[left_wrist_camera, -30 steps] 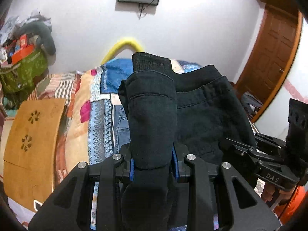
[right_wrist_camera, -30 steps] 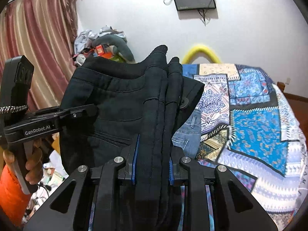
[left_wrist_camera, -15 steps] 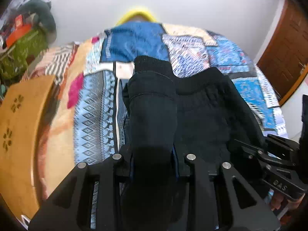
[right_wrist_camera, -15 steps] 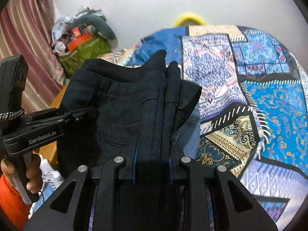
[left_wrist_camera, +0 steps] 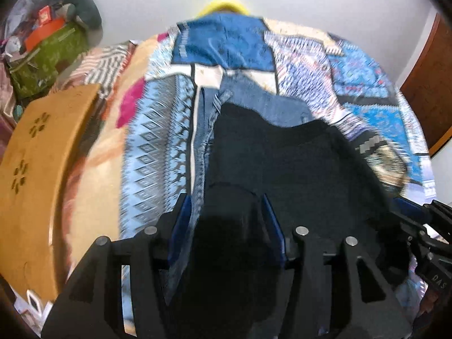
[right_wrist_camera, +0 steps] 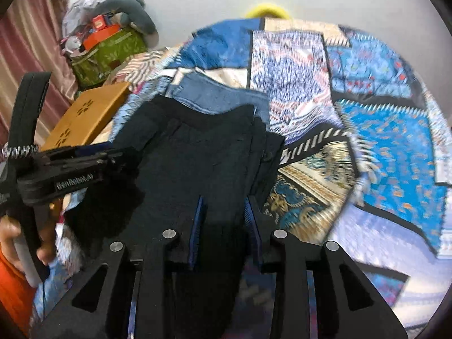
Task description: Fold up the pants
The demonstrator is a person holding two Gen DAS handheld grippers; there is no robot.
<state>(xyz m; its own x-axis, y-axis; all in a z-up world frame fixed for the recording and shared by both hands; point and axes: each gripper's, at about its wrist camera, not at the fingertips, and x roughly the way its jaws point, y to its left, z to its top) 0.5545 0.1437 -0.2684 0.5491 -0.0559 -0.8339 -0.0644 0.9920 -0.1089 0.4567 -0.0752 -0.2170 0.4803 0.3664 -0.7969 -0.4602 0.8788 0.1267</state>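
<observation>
The black pants (left_wrist_camera: 296, 169) hang folded between my two grippers, low over the patchwork bedspread (left_wrist_camera: 158, 147). My left gripper (left_wrist_camera: 226, 220) has its jaws spread with one edge of the pants lying between them. My right gripper (right_wrist_camera: 226, 220) likewise has its jaws apart around the other edge of the black pants (right_wrist_camera: 197, 155). The right gripper also shows at the right of the left wrist view (left_wrist_camera: 418, 226); the left gripper shows at the left of the right wrist view (right_wrist_camera: 84, 163). Blue jeans (left_wrist_camera: 254, 99) lie on the bed under the far edge of the black pants.
A wooden lap desk (left_wrist_camera: 36, 175) lies on the bed's left side. A green bag (right_wrist_camera: 110, 50) with clutter stands by the wall at the far left. A brown door (left_wrist_camera: 426, 90) is at the right. A yellow curved thing (right_wrist_camera: 267, 11) is at the bed's far end.
Both grippers have tilted down and lowered the pants toward the bed, over the jeans. Both pairs of jaws have spread wider than half a second ago.
</observation>
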